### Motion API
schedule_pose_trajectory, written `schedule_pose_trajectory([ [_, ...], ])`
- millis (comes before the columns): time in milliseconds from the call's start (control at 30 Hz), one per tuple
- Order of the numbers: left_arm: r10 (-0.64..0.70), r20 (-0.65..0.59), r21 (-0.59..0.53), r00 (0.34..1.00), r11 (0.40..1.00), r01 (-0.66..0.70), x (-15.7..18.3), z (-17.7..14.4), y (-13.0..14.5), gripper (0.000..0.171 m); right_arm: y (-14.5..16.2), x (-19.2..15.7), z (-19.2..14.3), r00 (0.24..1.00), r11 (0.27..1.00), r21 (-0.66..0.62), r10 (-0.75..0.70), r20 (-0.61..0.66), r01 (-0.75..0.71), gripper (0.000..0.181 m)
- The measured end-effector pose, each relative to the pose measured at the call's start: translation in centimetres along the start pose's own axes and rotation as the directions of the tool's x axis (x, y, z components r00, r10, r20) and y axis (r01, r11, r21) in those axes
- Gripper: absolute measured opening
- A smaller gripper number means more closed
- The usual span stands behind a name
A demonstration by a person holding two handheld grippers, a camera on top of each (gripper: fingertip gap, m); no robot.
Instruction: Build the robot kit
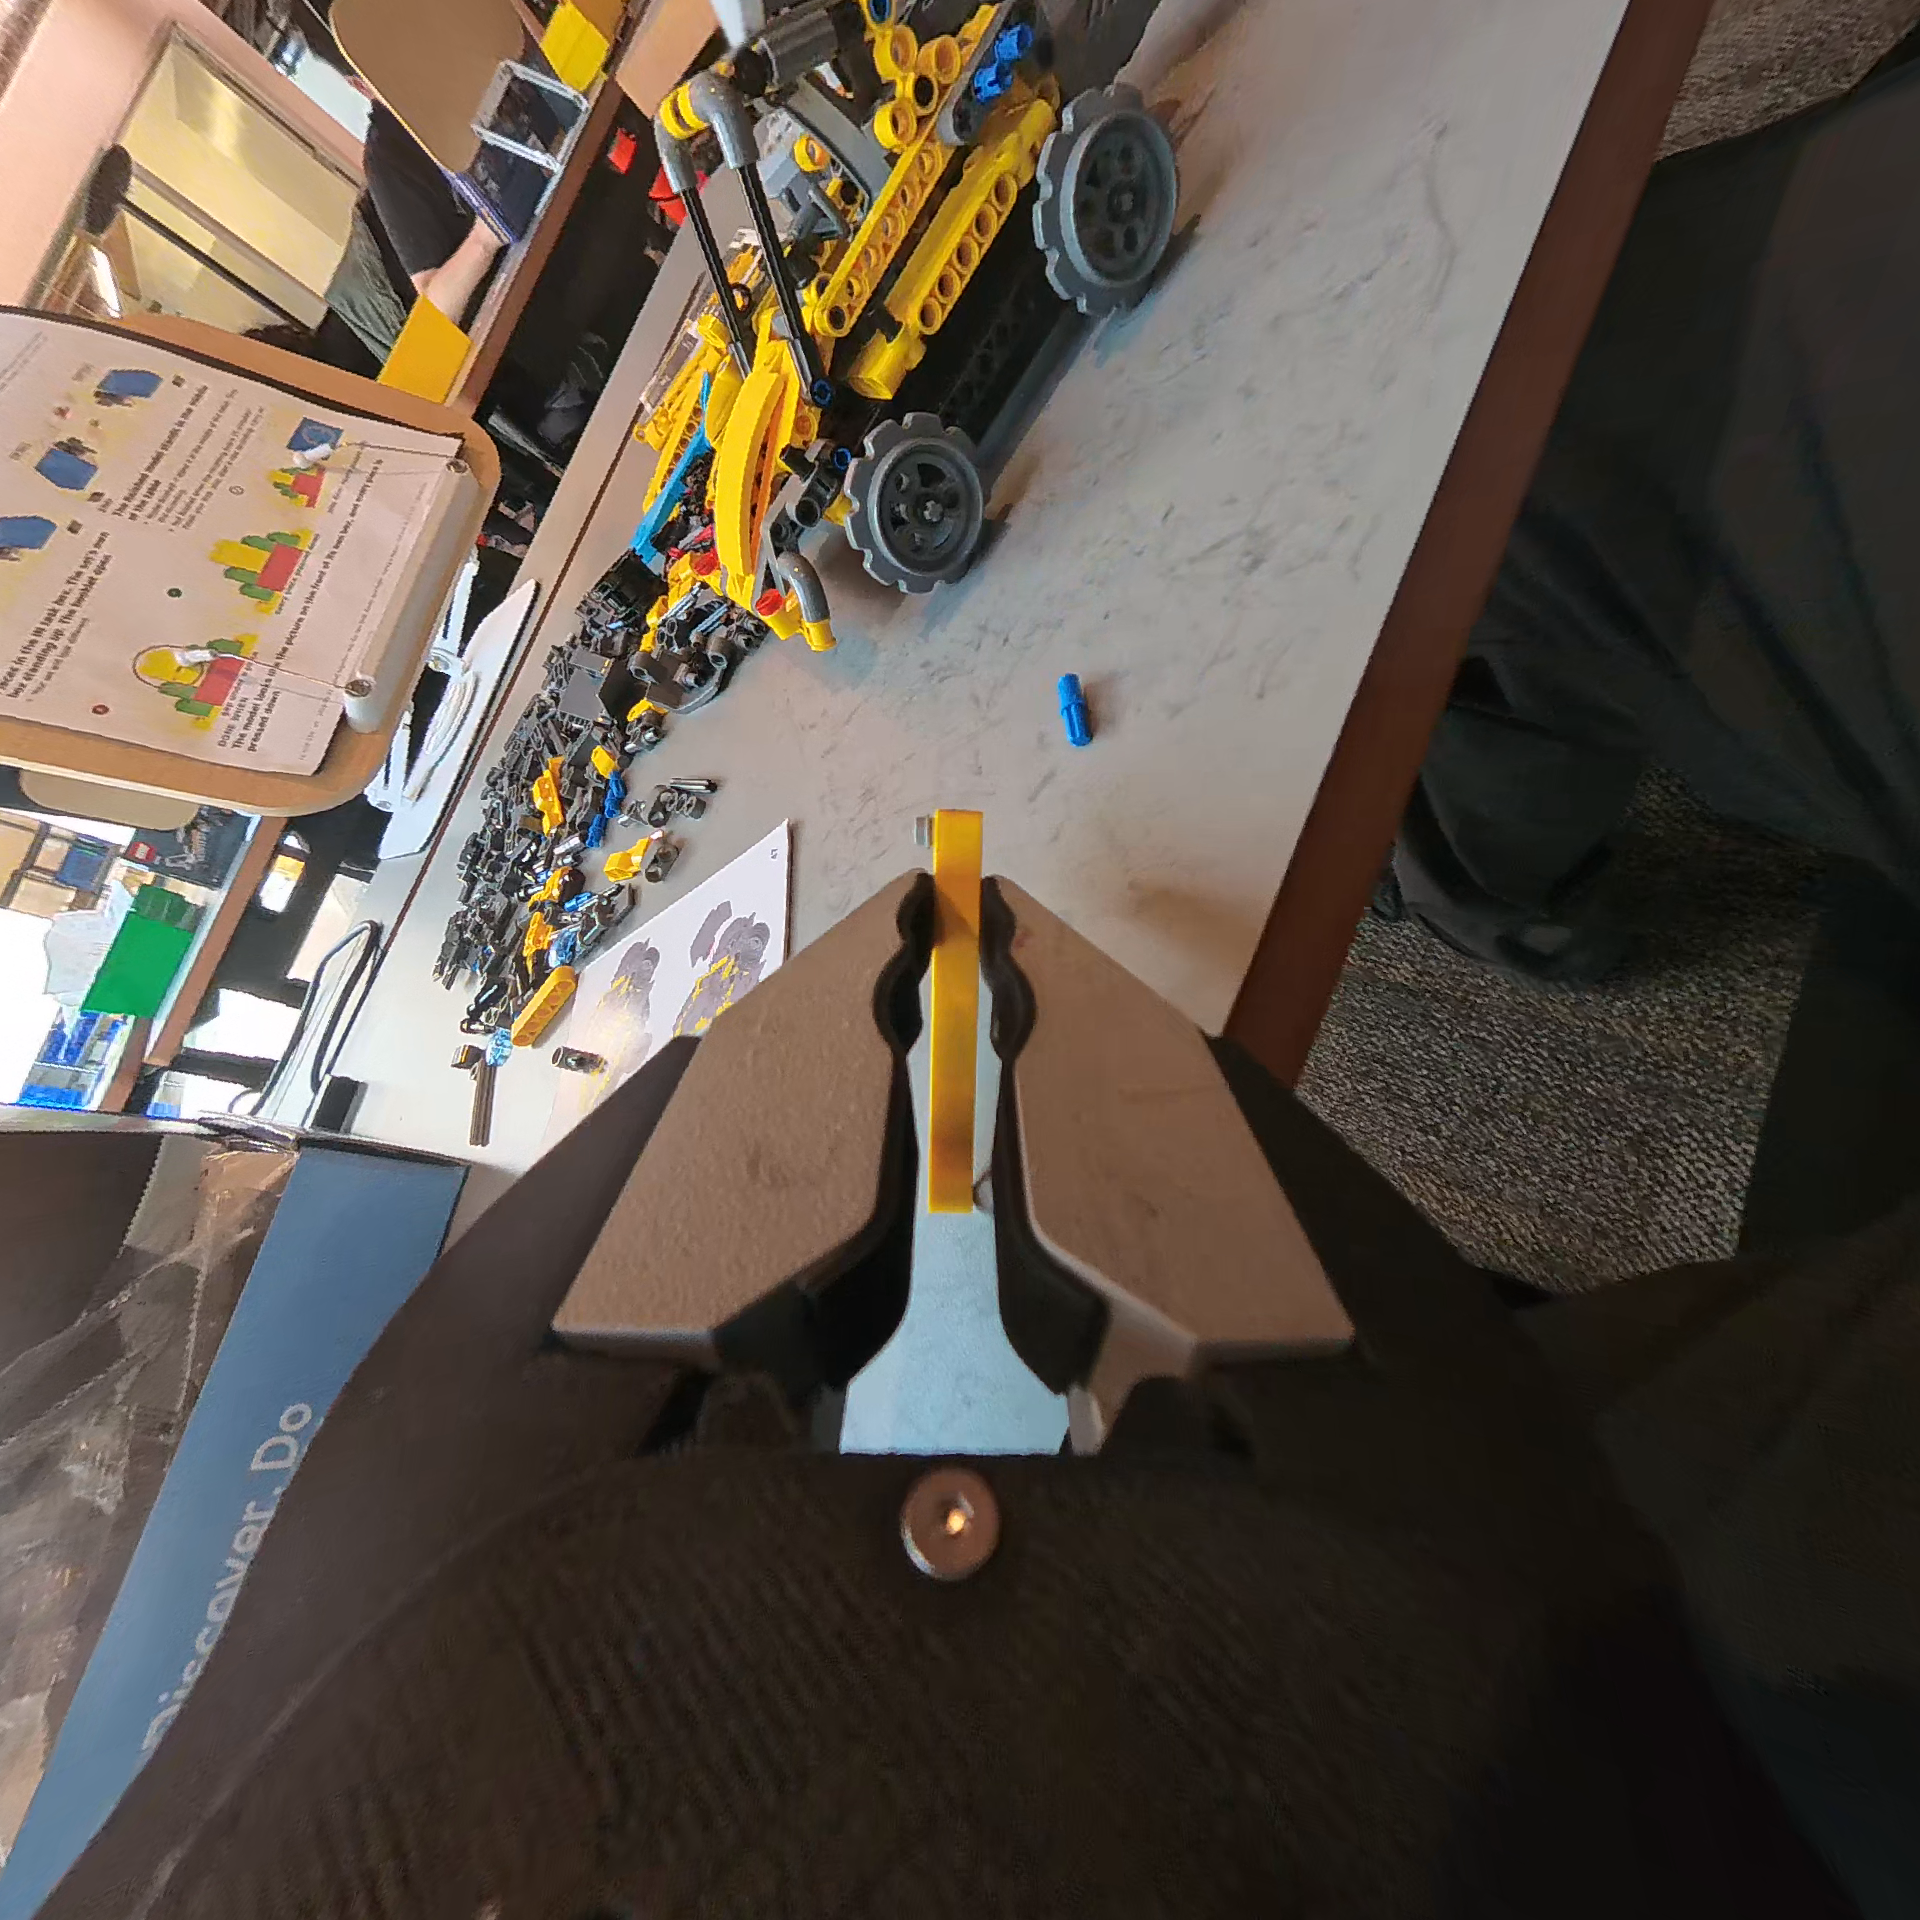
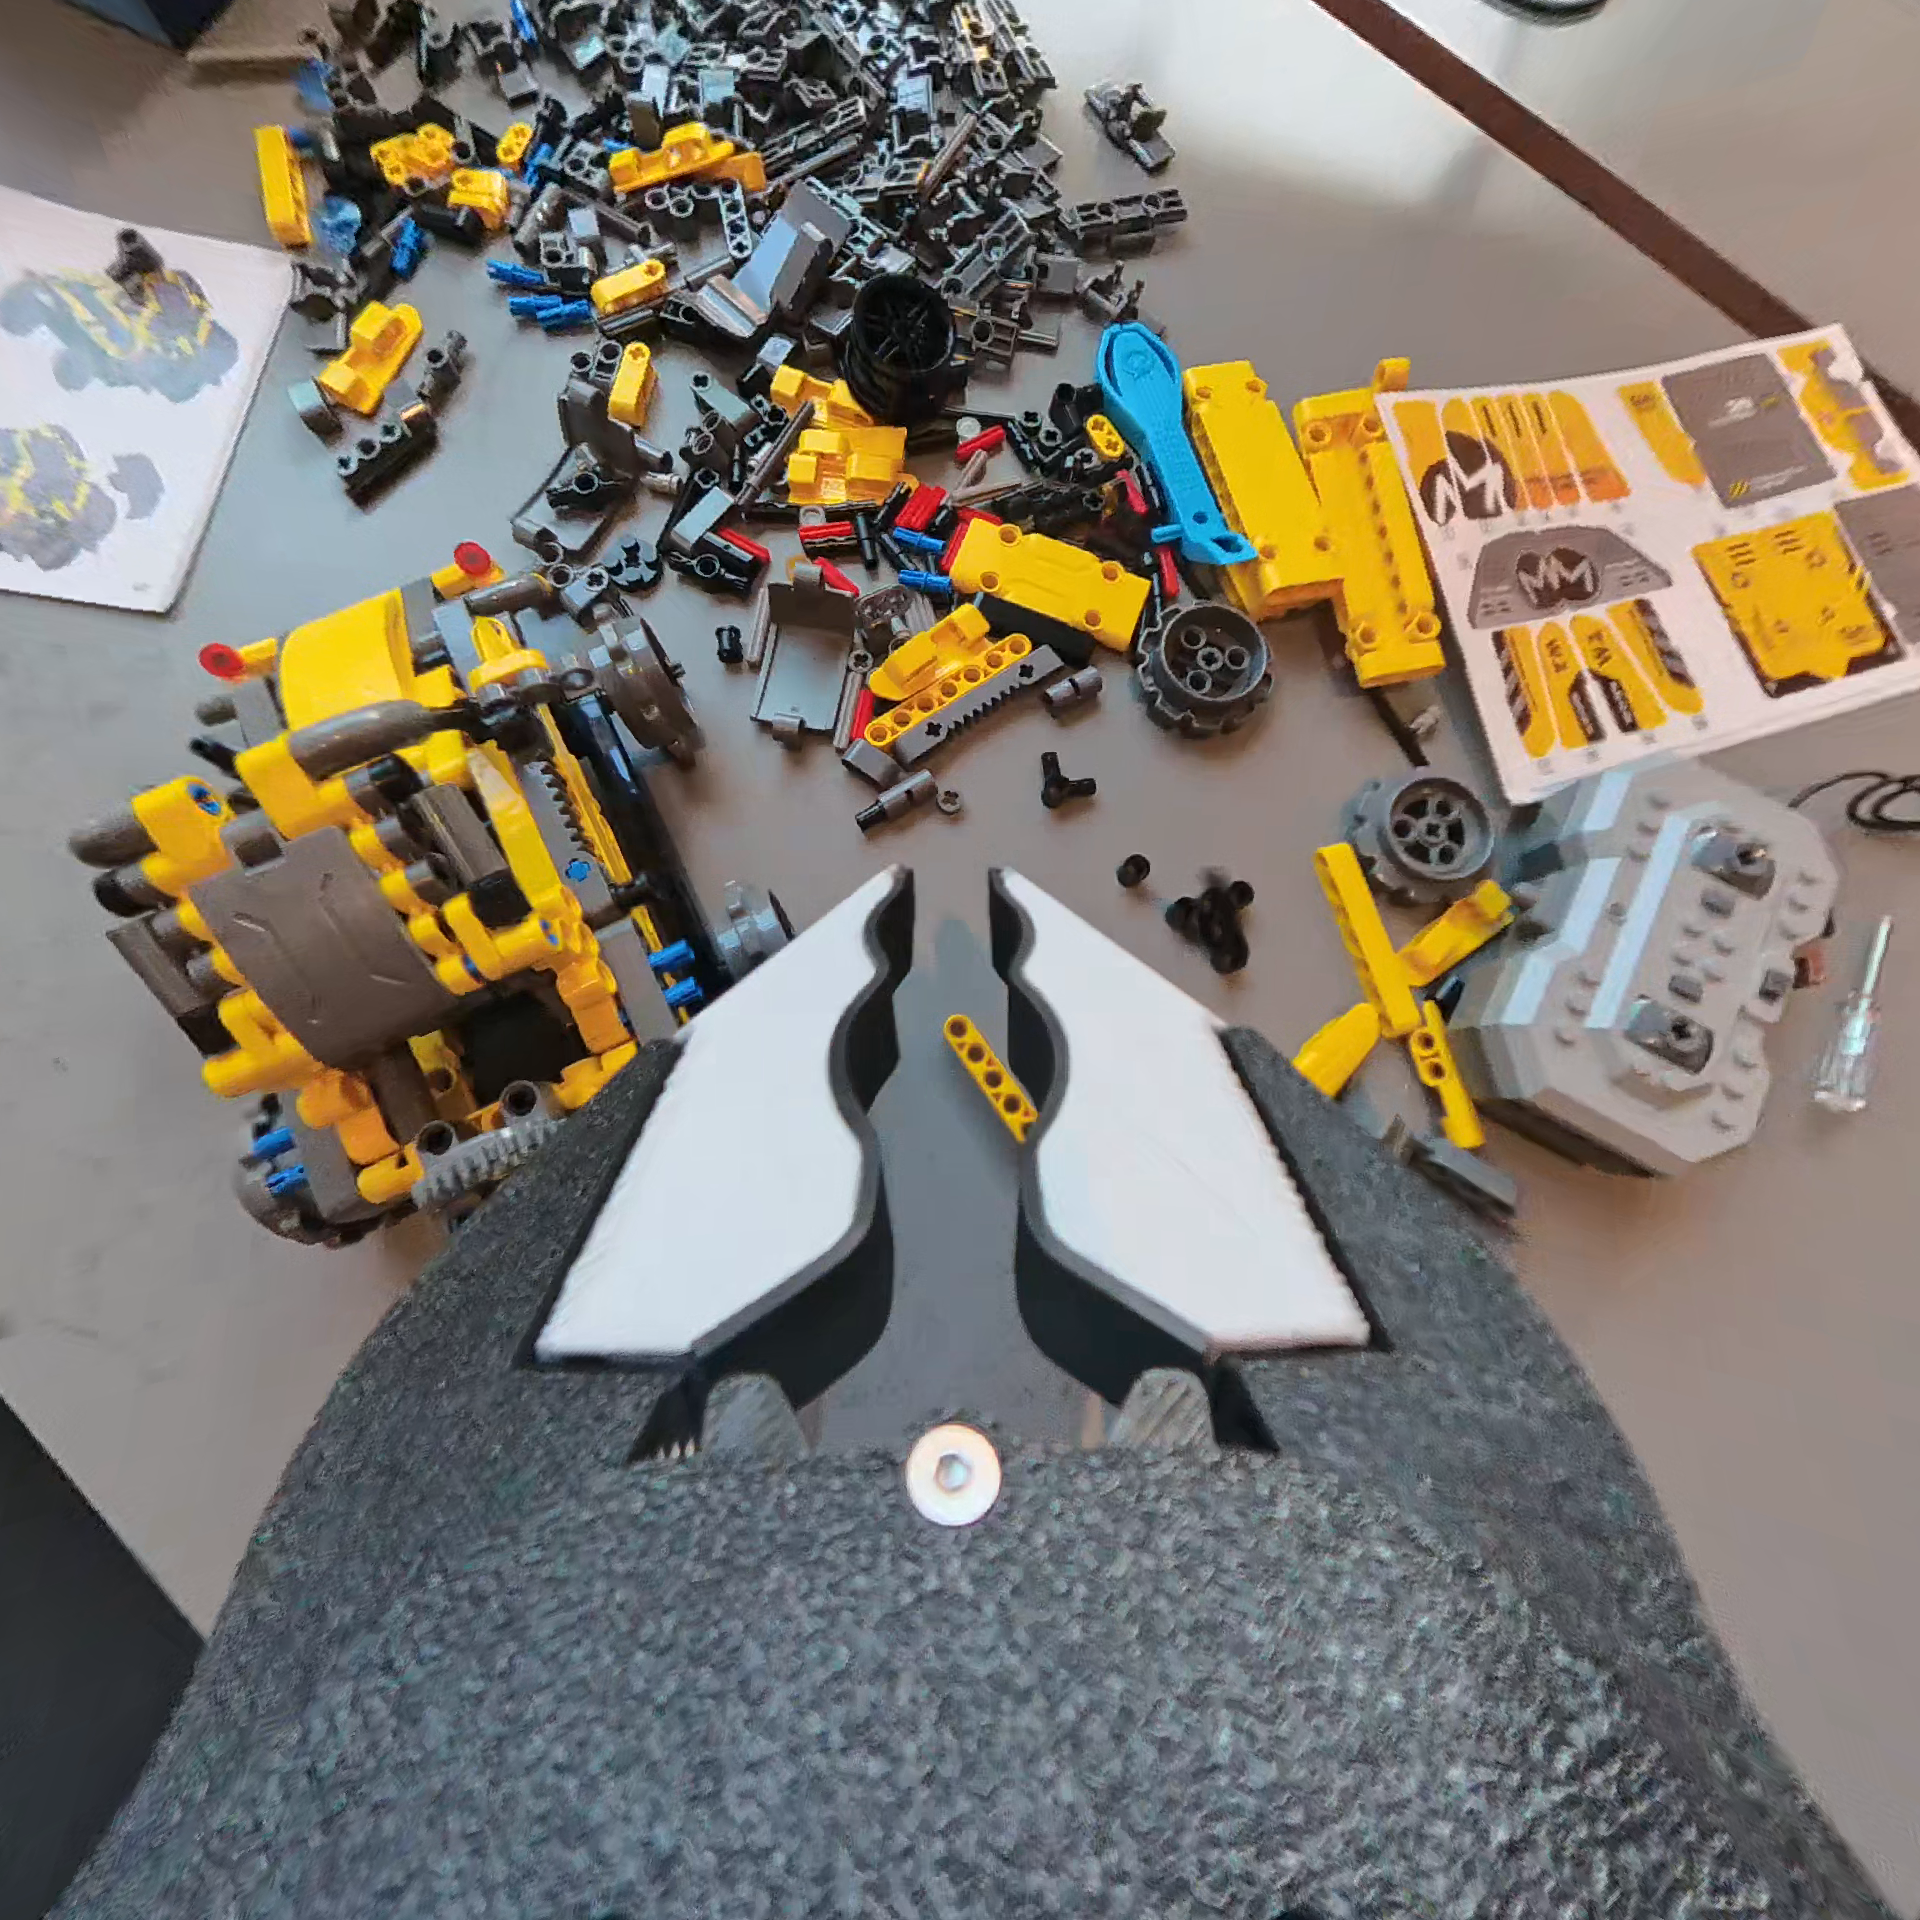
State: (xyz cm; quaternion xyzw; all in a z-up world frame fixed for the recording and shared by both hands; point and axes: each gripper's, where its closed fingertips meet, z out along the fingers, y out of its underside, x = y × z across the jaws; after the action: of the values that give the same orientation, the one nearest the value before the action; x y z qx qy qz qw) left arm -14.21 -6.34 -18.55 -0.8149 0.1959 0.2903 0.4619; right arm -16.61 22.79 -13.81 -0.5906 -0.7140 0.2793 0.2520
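- My left tongs pinch a long yellow beam edge-on, its length running back between the fingers and its tip poking past them, so it sits steady above the grey table.
- Ahead of that beam lie a loose blue pin and, farther off, the half-built yellow vehicle on its grey wheels.
- My right tongs are spread with nothing gripped; a short yellow beam with holes lies on the table in the gap between them, touching neither finger as far as I can tell.
- Around it: the vehicle just to the left, the pile of loose pieces ahead, a sticker sheet and a grey block unit to the right.
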Motion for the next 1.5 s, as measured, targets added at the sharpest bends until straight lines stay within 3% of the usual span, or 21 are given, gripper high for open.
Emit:
schedule_pose_trajectory([
  [167,0.013,0.022,0.011,1.0,1.0,-0.013,-0.1,-0.1,-0.1,0.005,-1.6,-3.8,-4.7,0.997,0.976,0.216,0.014,0.078,-0.03,0.019],
  [333,0.023,0.033,0.015,0.999,1.0,-0.024,-0.1,-0.1,-0.2,0.005,-0.2,-6.8,-9.8,0.998,0.918,0.39,-0.049,-0.044,0.063,0.044],
  [467,0.032,0.046,0.02,0.998,0.999,-0.033,-0.1,-0.1,-0.2,0.005,0.1,-11.3,-13.3,0.974,0.807,0.583,-0.044,0.223,-0.097,0.063],
  [533,0.038,0.055,0.023,0.998,0.999,-0.039,-0.1,-0.1,-0.3,0.005,0.3,-13.4,-14.2,0.956,0.782,0.614,-0.087,0.281,-0.109,0.066],
  [600,0.045,0.063,0.027,0.997,0.999,-0.046,-0.1,-0.1,-0.4,0.005,0.4,-16.7,-14.7,0.918,0.77,0.628,-0.163,0.361,-0.11,0.047],
  [700,0.077,0.067,0.061,0.995,0.995,-0.081,0.4,-0.2,-0.9,0.005,0.6,-23.0,-14.1,0.808,0.797,0.597,-0.293,0.51,-0.088,0.02],
  [800,0.183,0.095,0.097,0.978,0.976,-0.192,1.3,-0.6,-1.7,0.004,1.0,-27.6,-11.6,0.747,0.835,0.545,-0.317,0.584,-0.072,0.018],
  [833,0.242,0.102,0.105,0.965,0.962,-0.252,1.7,-0.7,-2.1,0.004,1.4,-28.5,-10.2,0.759,0.851,0.524,-0.319,0.568,-0.035,0.017],
  [967,0.405,0.152,0.132,0.902,0.896,-0.425,2.9,-0.9,-4.1,0.004,3.6,-28.6,-5.1,0.837,0.896,0.417,-0.343,0.425,0.155,0.028],
  [1033,0.423,0.181,0.136,0.888,0.884,-0.448,2.9,-0.9,-4.4,0.004,3.5,-27.6,-5.0,0.861,0.896,0.416,-0.328,0.388,0.154,0.041],
  [1100,0.399,0.198,0.161,0.896,0.888,-0.431,2.6,-1.3,-4.6,0.004,2.9,-27.3,-6.0,0.85,0.9,0.429,-0.279,0.446,0.071,0.05],
  [1167,0.378,0.219,0.195,0.899,0.886,-0.42,2.4,-1.9,-5.2,0.004,2.4,-27.9,-7.0,0.815,0.897,0.443,-0.251,0.522,-0.008,0.04],
  [1267,0.384,0.28,0.227,0.88,0.864,-0.45,2.3,-2.5,-6.4,0.004,2.5,-30.3,-6.8,0.77,0.89,0.456,-0.292,0.567,0.003,0.015],
  [1500,0.428,0.267,0.232,0.864,0.841,-0.488,3.3,-2.1,-6.3,0.004,3.2,-31.0,-4.9,0.789,0.921,0.388,-0.267,0.553,0.04,0.012],
])
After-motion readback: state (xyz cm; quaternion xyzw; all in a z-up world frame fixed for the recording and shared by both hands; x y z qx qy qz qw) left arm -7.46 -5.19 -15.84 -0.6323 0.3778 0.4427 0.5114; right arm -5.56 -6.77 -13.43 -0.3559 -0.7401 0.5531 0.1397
